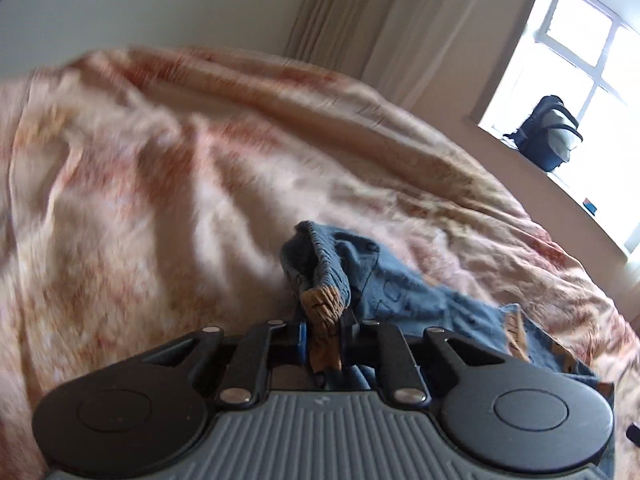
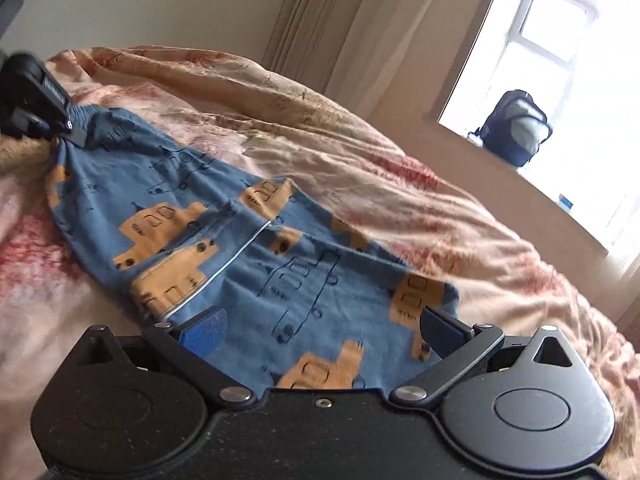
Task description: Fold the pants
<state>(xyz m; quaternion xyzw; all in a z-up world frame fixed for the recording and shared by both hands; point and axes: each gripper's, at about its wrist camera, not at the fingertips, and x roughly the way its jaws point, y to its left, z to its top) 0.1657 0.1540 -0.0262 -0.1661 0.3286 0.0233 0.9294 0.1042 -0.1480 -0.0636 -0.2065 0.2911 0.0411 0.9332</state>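
Here, a small pair of blue pants [image 2: 256, 256], printed with orange trucks and thin outlined trucks, lies spread across a bed. The ribbed waistband end points toward the bed's far left side; the rest runs back toward me, over the near edge of the bed.

My left gripper [image 1: 323, 328] has its jaws together, clamped on a bunched fold of the waistband. Blue ribbed cloth and a patch of orange print stand up between them. From my right wrist camera I see that same gripper [image 2: 60, 128] at the far left, pinching the waistband so the cloth fans out from it. I judge this grip is there to anchor one end, so the pants can be pulled flat or carried over in a fold.

My right gripper [image 2: 320, 326] has its jaws wide apart, one blue pad on each side of the cloth, low over the nearer part of the pants. It grips nothing. I judge it is lined up to close on this end, but whether the pads touch the cloth I cannot tell.

The pants rest on a rumpled bedspread [image 1: 160, 184] in cream with rusty red blotches, which covers the whole bed.

Beyond the bed's far right side, pale curtains [image 2: 320, 28] hang beside a bright window [image 2: 560, 52]. On the sill stands a dark backpack [image 2: 516, 128], the only container in view. It looks partly open, and its contents are hidden.
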